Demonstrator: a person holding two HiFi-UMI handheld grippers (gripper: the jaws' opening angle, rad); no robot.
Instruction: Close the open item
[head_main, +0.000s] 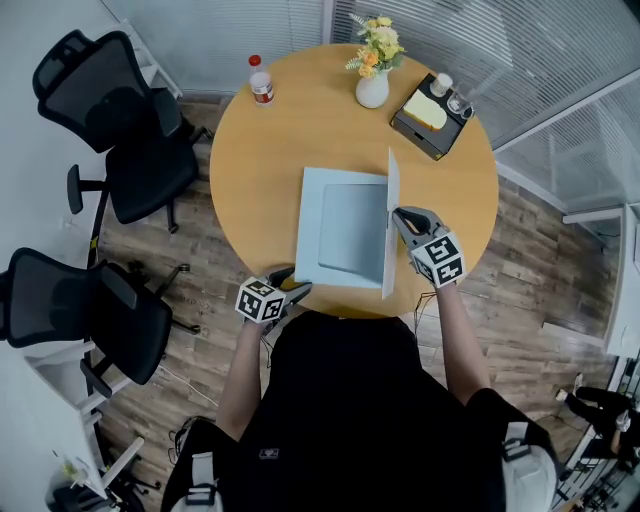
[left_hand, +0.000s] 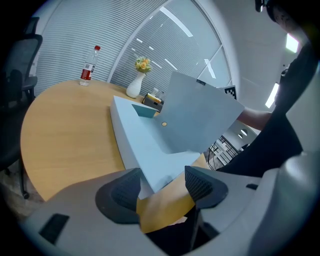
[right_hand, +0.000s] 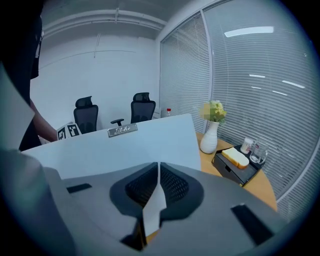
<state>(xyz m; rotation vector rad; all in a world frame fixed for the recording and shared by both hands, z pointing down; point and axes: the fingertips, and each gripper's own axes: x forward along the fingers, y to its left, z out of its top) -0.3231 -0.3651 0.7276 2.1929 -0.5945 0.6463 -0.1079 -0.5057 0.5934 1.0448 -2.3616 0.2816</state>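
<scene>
A flat light blue box (head_main: 345, 235) lies on the round wooden table (head_main: 260, 170). Its hinged lid (head_main: 391, 220) stands nearly upright along the box's right side. My right gripper (head_main: 400, 217) is shut on the lid's free edge; in the right gripper view the thin lid (right_hand: 125, 145) runs between the closed pads of the gripper (right_hand: 157, 182). My left gripper (head_main: 298, 290) is at the table's near edge by the box's near left corner. In the left gripper view the gripper (left_hand: 162, 185) is open, with the corner of the box (left_hand: 145, 145) between the pads and the lid (left_hand: 200, 117) rising behind.
At the table's far side stand a water bottle (head_main: 261, 82), a white vase of flowers (head_main: 373, 85) and a black tray (head_main: 430, 115) holding a yellow block and glasses. Two black office chairs (head_main: 130, 130) (head_main: 90, 310) are on the left. Glass walls with blinds run behind.
</scene>
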